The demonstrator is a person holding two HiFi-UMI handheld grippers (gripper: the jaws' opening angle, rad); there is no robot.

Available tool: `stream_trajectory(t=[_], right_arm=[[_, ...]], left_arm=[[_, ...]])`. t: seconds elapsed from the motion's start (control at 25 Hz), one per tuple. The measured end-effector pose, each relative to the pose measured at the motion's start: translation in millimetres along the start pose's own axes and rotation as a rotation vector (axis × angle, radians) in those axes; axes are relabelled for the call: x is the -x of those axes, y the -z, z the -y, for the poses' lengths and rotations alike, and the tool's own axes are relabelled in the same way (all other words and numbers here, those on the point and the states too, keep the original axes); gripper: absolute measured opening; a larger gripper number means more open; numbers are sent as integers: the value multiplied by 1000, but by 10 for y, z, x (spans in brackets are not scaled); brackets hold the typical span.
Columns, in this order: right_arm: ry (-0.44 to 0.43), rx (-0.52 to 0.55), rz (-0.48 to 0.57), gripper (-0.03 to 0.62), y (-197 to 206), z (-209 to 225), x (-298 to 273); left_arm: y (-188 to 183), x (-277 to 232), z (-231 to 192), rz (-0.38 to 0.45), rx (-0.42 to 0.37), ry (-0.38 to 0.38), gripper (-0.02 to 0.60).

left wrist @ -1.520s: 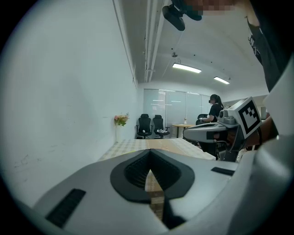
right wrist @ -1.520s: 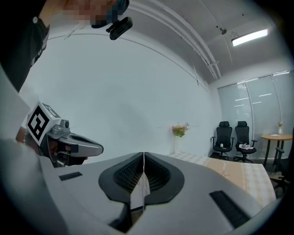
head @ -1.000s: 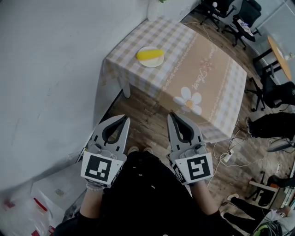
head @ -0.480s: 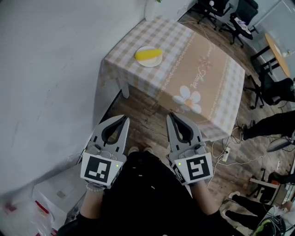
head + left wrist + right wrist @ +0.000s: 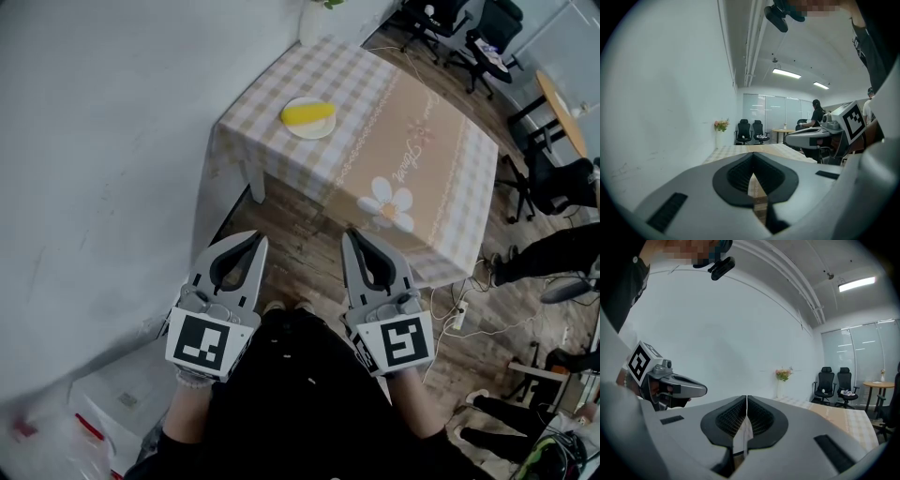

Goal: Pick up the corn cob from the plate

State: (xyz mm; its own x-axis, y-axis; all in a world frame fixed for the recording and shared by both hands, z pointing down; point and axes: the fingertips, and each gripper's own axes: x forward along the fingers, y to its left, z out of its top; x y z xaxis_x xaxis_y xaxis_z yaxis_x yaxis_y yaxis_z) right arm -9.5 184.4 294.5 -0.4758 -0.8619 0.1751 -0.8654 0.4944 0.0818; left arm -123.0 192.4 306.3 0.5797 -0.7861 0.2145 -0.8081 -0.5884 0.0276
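Note:
The yellow corn cob [image 5: 307, 113] lies on a small white plate [image 5: 314, 132] near the left edge of a table [image 5: 412, 159] covered with a checked, flower-printed cloth. Both grippers are held close to the person's body, well short of the table and over the wooden floor. My left gripper [image 5: 260, 238] is shut with nothing in it, its jaws meeting in the left gripper view [image 5: 753, 157]. My right gripper [image 5: 348, 235] is likewise shut and empty [image 5: 746, 398]. Each gripper shows in the other's view. Neither gripper view shows the plate or the cob.
A white wall [image 5: 94, 141] runs along the left. A vase of flowers [image 5: 783, 376] stands at the table's far corner. Office chairs [image 5: 469, 33] and a round table [image 5: 562, 112] are behind; a person's legs [image 5: 553, 253] and floor cables [image 5: 461, 319] at the right.
Both grippers keep their place and stay shut. Only the head view has shifted slightly, and the person at the right has moved a little.

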Motion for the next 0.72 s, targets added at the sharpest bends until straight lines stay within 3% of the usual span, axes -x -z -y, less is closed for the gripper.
stream_trajectory(t=[0.72], right_arm=[[49, 14, -3, 43, -13, -268, 4]], left_arm=[[45, 193, -131, 26, -12, 45, 12]])
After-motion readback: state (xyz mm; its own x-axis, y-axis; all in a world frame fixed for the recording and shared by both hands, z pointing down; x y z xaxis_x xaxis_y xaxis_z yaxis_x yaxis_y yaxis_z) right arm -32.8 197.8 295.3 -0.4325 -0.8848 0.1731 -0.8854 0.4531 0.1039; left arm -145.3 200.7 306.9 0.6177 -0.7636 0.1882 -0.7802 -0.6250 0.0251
